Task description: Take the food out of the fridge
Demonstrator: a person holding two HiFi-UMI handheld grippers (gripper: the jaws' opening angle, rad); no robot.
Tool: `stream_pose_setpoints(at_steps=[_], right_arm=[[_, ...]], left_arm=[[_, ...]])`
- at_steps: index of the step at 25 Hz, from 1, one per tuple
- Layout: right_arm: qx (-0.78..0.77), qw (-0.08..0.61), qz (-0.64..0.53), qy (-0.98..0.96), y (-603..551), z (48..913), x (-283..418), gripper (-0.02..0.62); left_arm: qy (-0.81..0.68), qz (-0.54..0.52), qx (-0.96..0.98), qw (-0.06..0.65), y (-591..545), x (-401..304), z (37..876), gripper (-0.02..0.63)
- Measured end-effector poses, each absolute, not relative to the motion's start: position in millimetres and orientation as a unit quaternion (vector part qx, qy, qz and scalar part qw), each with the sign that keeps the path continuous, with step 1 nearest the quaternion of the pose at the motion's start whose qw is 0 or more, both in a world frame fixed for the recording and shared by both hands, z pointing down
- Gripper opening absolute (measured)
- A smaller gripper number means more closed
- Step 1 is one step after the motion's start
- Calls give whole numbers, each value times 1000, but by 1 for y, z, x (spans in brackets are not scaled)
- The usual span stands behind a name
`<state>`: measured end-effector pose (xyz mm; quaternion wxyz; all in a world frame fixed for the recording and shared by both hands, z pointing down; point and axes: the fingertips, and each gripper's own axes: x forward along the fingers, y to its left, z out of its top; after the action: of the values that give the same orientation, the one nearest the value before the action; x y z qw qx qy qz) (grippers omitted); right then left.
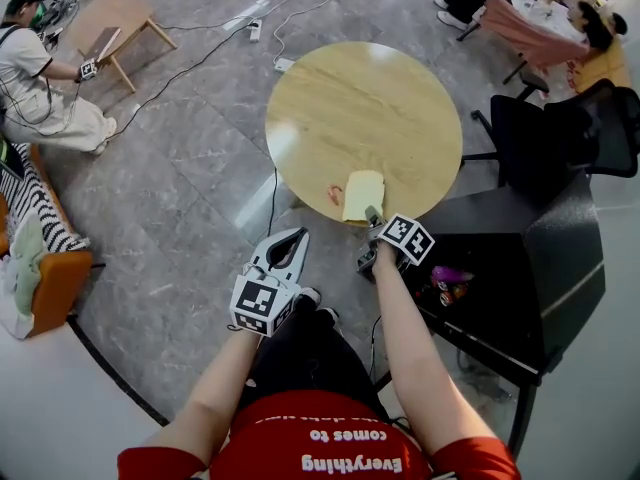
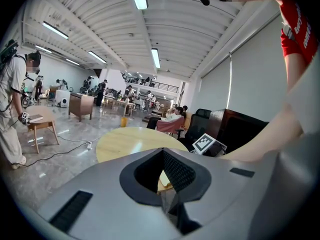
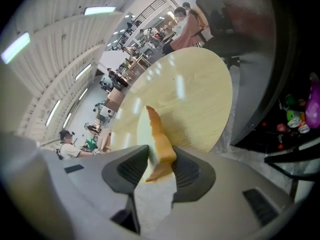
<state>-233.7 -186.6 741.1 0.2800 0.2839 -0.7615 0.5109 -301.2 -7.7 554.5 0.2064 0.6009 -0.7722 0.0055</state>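
A pale yellow bread slice (image 1: pixel 363 193) lies at the near edge of the round wooden table (image 1: pixel 360 108). My right gripper (image 1: pixel 372 216) points down at its near end. In the right gripper view the slice (image 3: pixel 150 134) runs out from between the jaws (image 3: pixel 157 166), crust against one pad, and the jaws look slack, so open. My left gripper (image 1: pixel 298 236) hangs over the floor left of the table, shut and empty; its view (image 2: pixel 162 151) looks toward the table (image 2: pixel 125 141). The black fridge (image 1: pixel 540 258) stands at the right with its door open, and packets (image 1: pixel 450 283) lie inside.
A small red item (image 1: pixel 333 195) lies beside the bread. A black office chair (image 1: pixel 560 128) stands behind the fridge. Cables (image 1: pixel 200 58) cross the grey floor. A low wooden table (image 1: pixel 110 23) and a person are far left; seated people are far right.
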Motion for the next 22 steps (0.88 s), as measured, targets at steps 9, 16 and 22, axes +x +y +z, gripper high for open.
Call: stream_pose_setpoints(at_steps=[9, 16, 22], right_arm=[[342, 336, 485, -731, -188, 747, -213, 179], [317, 419, 353, -774, -188, 745, -211, 192], [282, 465, 156, -825, -199, 723, -225, 190]], left_arm=[[-763, 28, 614, 197, -20, -293, 553, 6], [-762, 37, 619, 188, -25, -294, 544, 6], [-760, 41, 619, 191, -25, -295, 544, 6]])
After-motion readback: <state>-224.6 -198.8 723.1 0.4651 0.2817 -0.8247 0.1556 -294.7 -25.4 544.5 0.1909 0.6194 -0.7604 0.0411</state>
